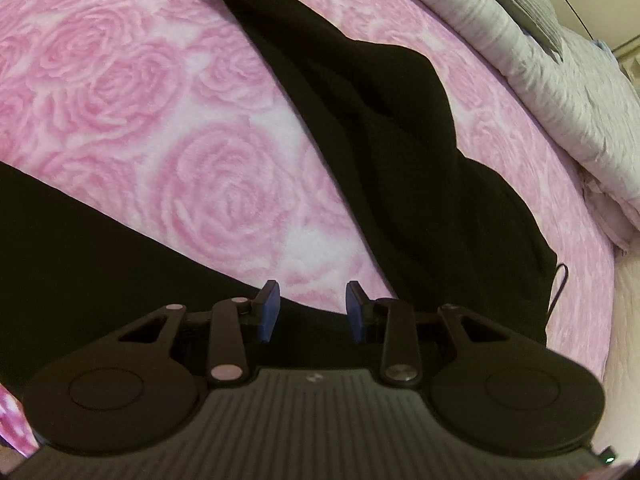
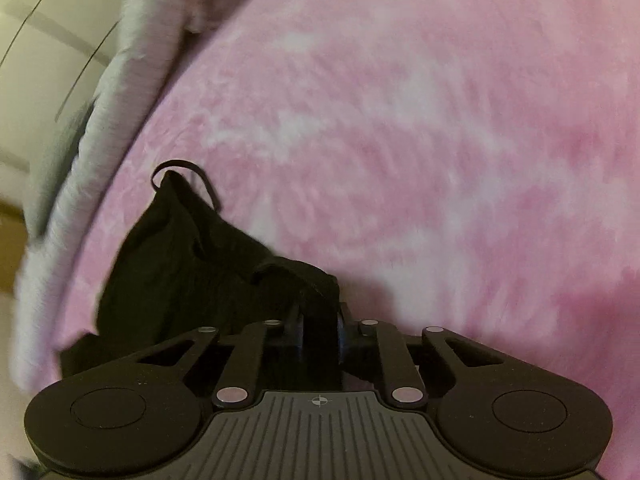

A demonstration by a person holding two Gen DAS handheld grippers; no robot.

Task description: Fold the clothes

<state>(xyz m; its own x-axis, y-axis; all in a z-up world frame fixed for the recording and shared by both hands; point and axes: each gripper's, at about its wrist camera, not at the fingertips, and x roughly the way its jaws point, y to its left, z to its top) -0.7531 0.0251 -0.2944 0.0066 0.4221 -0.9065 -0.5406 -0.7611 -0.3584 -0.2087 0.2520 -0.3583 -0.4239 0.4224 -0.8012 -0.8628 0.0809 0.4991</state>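
Left gripper (image 1: 313,306): the blue pads (image 1: 269,310) stand well apart with nothing between them. They hang over the near edge of the black garment (image 1: 400,128), where dark cloth meets the pink rose-patterned blanket (image 1: 132,92); whether they touch the cloth cannot be told. The garment lies spread on the blanket, one length running up and away through the middle of the left wrist view, another band crossing the lower left. A thin black loop (image 1: 560,284) hangs at its right edge. Beyond it, on the right, lies a rumpled pale grey quilt (image 1: 568,92).

Right gripper (image 2: 320,320): the fingers are drawn close together and clamped on a bunched fold of the same black garment (image 2: 180,264), which trails left with a cord loop (image 2: 180,170) at its far tip. Pink blanket (image 2: 400,120) fills the rest; the grey quilt (image 2: 120,92) borders it on the left. This view is blurred.
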